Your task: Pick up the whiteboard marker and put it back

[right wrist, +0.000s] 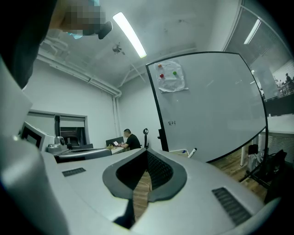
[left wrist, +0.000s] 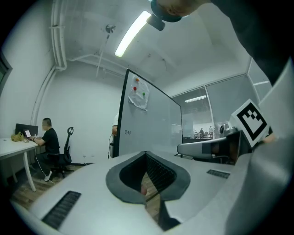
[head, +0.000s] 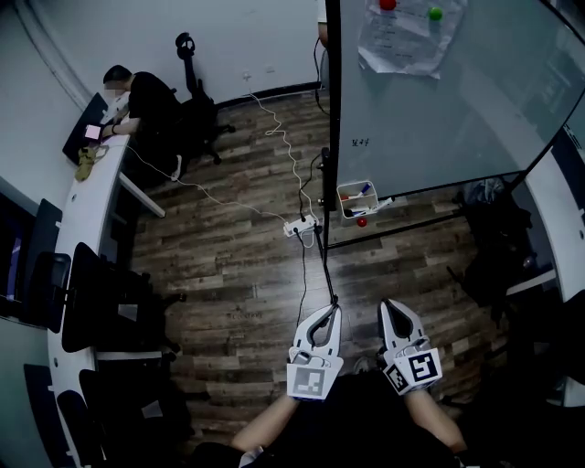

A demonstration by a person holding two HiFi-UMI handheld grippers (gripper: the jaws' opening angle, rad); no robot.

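Ahead-left of you, a person (head: pixel 137 96) sits at the long white desk (head: pixel 87 210), with a black chair (head: pixel 196 123) just behind. A power strip (head: pixel 300 226) and a white cable (head: pixel 289 155) lie on the wood floor (head: pixel 228 265). A paper sheet (head: pixel 402 41) hangs under a red magnet (head: pixel 388 4) and a green magnet (head: pixel 435 13).

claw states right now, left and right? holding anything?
left claw: closed, empty.
right claw: closed, empty.
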